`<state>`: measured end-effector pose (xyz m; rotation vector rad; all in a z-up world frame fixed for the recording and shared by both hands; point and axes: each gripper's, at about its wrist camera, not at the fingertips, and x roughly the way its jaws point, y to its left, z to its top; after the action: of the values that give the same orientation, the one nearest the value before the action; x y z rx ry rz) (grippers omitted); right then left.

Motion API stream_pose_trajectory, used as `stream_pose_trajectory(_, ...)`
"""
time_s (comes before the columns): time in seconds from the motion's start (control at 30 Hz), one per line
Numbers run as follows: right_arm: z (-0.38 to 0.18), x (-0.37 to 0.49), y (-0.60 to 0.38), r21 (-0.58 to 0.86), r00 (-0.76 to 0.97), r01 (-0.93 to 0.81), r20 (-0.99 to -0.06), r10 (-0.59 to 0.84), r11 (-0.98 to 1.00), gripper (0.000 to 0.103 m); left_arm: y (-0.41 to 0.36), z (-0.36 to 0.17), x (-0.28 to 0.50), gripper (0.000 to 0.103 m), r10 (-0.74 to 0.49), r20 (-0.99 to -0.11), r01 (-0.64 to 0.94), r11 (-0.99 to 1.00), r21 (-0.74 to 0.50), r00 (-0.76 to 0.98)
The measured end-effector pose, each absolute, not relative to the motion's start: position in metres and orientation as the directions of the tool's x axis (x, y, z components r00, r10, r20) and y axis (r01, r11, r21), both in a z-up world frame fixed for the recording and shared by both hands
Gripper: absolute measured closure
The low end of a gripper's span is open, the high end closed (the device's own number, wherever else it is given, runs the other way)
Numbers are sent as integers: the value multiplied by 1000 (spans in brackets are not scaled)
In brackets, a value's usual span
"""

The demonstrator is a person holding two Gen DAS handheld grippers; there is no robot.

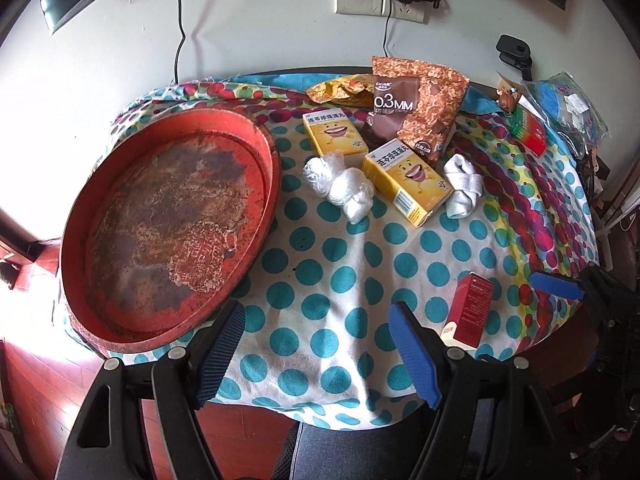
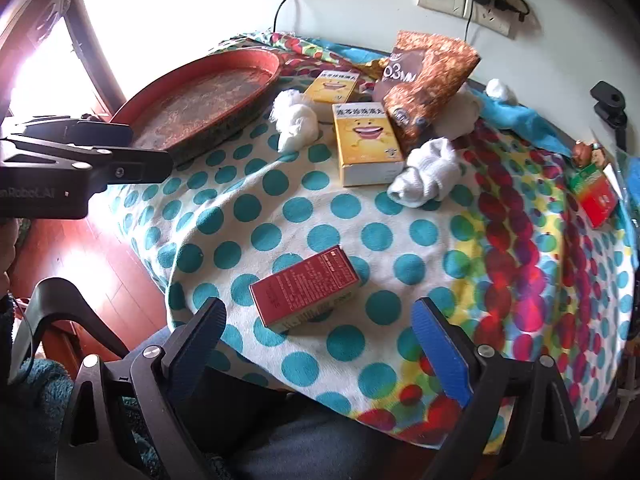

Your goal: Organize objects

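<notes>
The left claw (image 1: 316, 354) gapes empty over the near edge of the worktop (image 1: 320, 280), the red tray (image 1: 168, 216) just left of it; a careless reach could snag the loose cloth. In the right view, the right claw (image 2: 320, 340) stands wide around nothing, the red box (image 2: 306, 286) just ahead, near the edge, easily nudged off.

Both grippers: black plastic frames w/ silver round screws at the finger pivots, ribbed blue pads. Left gripper (image 1: 316, 354) has triangular cutouts; its side reads "nRobot.AI" in right wrist view. Right gripper (image 2: 320, 344) same build. Person wears dark trousers, fuzzy teal sleeve.
</notes>
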<state>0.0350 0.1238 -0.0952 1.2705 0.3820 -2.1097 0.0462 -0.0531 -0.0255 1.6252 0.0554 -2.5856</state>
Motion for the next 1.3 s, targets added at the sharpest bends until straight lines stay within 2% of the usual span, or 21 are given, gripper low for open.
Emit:
stream_pose_trajectory(0.2,-112,33,108,85,-297,668,-881,-370,-739,11,-58,-34,45,27,-51,-911,100,-995,10,-410)
stream_pose_trajectory(0.57,-124,27,98,86,-260,696,-895,-362,-713,37,-58,-45,37,26,-42,-921,95,-995,5,-387)
stream_pose_trajectory(1.17,-103,26,121,107,-333,665,-843,-422,-739,38,-52,-54,-4,27,18,-904,103,-992,-68,-426)
stream_pose_trajectory(1.3,-101,20,132,151,-338,630,-830,-444,-762,38,-48,-67,-21,27,12,-908,112,-992,-65,-419)
